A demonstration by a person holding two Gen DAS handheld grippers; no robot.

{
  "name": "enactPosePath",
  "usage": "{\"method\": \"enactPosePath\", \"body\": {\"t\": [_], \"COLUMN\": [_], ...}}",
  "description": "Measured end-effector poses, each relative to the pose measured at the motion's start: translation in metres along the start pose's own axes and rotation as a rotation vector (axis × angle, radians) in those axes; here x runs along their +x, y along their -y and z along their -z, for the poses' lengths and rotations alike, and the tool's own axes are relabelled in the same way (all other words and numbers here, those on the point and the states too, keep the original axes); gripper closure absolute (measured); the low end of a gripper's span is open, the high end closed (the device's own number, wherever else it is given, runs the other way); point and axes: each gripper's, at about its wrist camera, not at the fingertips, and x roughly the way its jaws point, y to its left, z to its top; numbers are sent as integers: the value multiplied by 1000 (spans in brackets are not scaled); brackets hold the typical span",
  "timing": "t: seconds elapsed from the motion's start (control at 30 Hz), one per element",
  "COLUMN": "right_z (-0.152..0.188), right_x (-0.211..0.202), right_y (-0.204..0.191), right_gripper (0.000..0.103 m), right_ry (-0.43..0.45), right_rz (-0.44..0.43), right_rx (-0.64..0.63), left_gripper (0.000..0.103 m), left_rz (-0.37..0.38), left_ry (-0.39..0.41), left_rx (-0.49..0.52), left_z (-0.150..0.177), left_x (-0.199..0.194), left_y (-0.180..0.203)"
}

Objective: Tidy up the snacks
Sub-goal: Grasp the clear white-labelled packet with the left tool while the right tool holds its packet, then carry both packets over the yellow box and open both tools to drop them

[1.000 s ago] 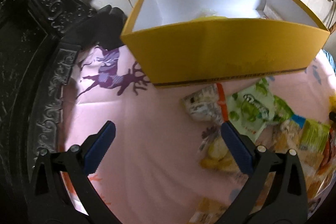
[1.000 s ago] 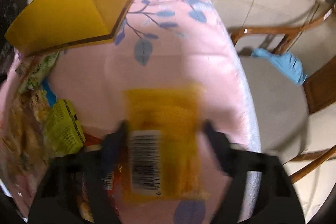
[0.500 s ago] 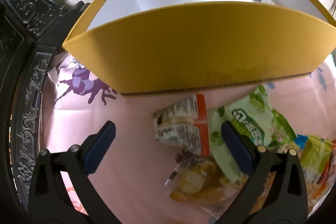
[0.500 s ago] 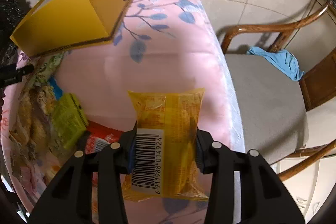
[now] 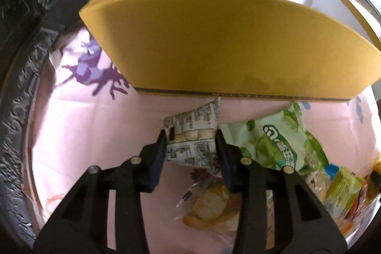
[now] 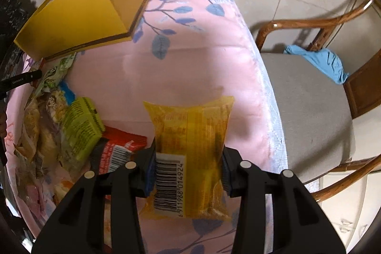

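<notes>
A yellow box (image 5: 233,44) with a white inside stands on the pink cloth, seen too in the right wrist view as the yellow box (image 6: 78,16). My left gripper (image 5: 190,146) is closing its jaws on a white printed cracker packet (image 5: 193,137), and the blue pads touch both its sides. My right gripper (image 6: 189,173) is shut on a yellow snack packet (image 6: 190,151) with a barcode, held above the cloth. More snacks lie in a heap: a green bag (image 5: 281,142), a clear packet of yellow pieces (image 5: 209,206), a lime-green pack (image 6: 81,130) and a red packet (image 6: 119,149).
The pink cloth (image 6: 190,58) covers a table whose right edge drops off beside a wooden armchair (image 6: 309,106) with a blue rag (image 6: 319,61) on its seat. Dark carved furniture (image 5: 16,87) borders the table on the left. Tiled floor lies beyond the box.
My left gripper came down toward the box and closed from wide open onto the white cracker packet. The right gripper keeps the yellow packet and has barely moved.
</notes>
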Motion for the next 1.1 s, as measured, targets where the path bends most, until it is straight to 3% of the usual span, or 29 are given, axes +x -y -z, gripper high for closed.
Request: {"method": "enactPosePath", "body": {"t": [0.27,0.4,0.57,0.73,0.9,1.1], "right_z": [-17,-35,-63,-104,-152,-201], "right_x": [-43,-68,-94,-117,-125,-101], "right_y": [-8,-20,-34,-52,-71,-91], "right_gripper": [60,60,60,60,60,60], "right_ry": [81,152,220,315,377,352], "right_rz": [-25,-27,-107,-149,-197,-220], "right_rx": [41,8,-19,-60,-83,-97], "left_gripper": [63,63,63,63,63,63], "left_rz": [-39,-43,-13,-23,-113,-109], "left_ry": [13,45,123,210,267,295], "left_rx": [-62,-59,-19,-11,7,-24], "left_z": [7,10,4,-24,-66,-112], "left_x": [-22,-46,-87,-123,-134,-130], "left_y": [-5,6,25,22,22,17]}}
